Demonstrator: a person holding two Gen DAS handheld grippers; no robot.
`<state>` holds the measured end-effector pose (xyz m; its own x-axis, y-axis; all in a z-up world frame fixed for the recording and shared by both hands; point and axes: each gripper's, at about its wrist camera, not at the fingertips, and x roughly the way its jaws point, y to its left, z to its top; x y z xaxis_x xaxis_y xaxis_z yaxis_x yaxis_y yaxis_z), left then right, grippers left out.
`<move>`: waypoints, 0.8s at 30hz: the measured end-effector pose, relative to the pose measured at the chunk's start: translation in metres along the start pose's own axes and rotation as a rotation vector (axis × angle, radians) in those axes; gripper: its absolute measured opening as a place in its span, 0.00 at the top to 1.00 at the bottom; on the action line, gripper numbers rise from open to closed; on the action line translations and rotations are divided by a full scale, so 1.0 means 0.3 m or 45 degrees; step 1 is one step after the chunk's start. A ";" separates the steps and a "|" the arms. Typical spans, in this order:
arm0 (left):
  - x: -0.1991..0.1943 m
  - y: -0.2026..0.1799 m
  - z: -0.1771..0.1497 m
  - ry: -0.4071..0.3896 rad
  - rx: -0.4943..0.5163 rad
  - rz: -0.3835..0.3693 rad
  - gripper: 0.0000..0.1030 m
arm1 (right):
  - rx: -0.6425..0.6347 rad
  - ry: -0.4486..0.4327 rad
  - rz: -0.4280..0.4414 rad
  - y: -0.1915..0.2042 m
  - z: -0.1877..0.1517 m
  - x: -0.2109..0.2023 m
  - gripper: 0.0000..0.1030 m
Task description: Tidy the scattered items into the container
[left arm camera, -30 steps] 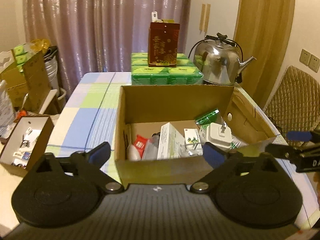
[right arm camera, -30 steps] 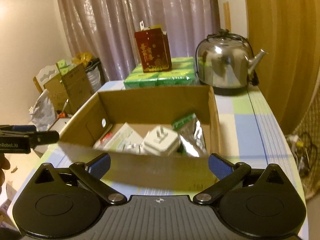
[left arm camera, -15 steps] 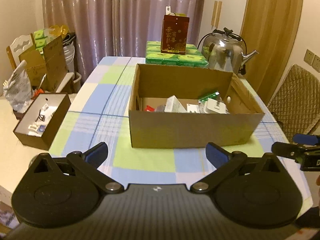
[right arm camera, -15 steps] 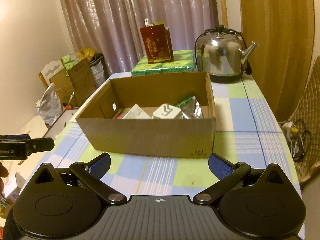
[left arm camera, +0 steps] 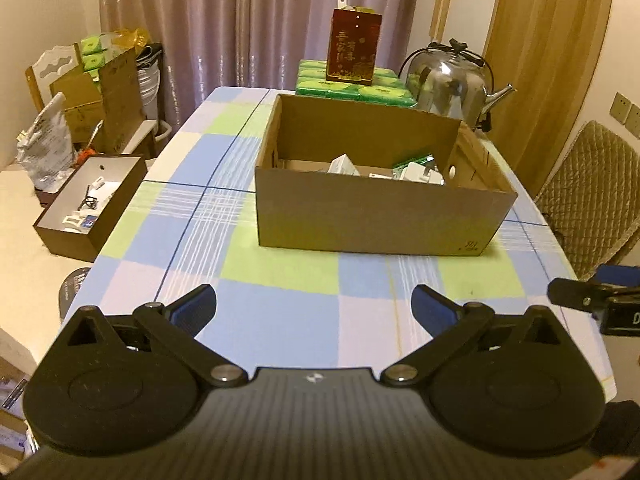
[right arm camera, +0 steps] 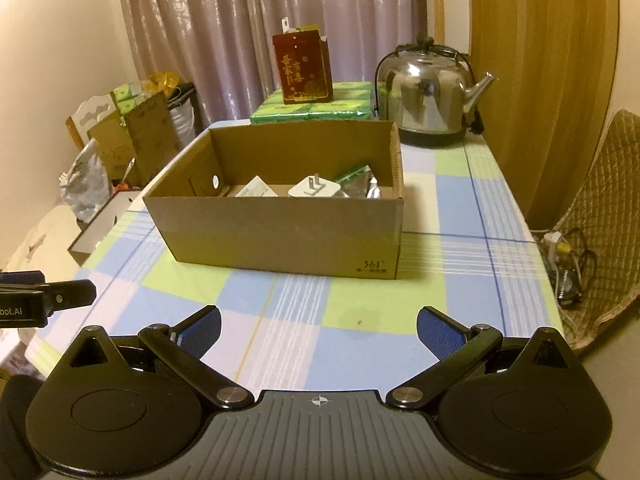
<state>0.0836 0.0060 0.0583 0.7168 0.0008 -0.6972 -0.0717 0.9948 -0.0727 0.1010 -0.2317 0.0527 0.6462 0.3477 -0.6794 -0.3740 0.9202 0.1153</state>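
Note:
An open cardboard box (left arm camera: 372,216) stands in the middle of the checked tablecloth (left arm camera: 280,304); it also shows in the right wrist view (right arm camera: 280,232). Inside it lie a white plug adapter (right arm camera: 314,190), a white carton (right arm camera: 256,189), a green packet (right arm camera: 352,172) and a silver pouch (right arm camera: 366,188). My left gripper (left arm camera: 314,308) is open and empty, well back from the box over the table's near edge. My right gripper (right arm camera: 318,326) is open and empty, also back from the box. Each gripper's finger shows at the other view's edge.
A steel kettle (right arm camera: 428,92) stands at the back right. A red carton (right arm camera: 303,68) sits on green packs (right arm camera: 312,108) behind the box. A small brown box (left arm camera: 90,208) and clutter lie left of the table. A quilted chair (left arm camera: 596,196) is on the right.
Both grippers have pulled back and away from the box, from right over its near wall to the table's front edge. Both stay open and empty.

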 end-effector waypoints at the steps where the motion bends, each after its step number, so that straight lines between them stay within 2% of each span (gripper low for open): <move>1: -0.003 0.000 -0.007 0.001 -0.003 0.009 0.01 | -0.003 -0.001 -0.001 0.000 -0.005 -0.005 0.02; 11: -0.010 -0.010 -0.015 -0.018 0.023 0.064 0.01 | 0.012 0.008 0.009 0.001 -0.028 -0.014 0.02; 24: -0.008 -0.005 -0.019 -0.028 0.013 0.061 0.01 | 0.019 0.021 0.011 0.003 -0.041 -0.013 0.02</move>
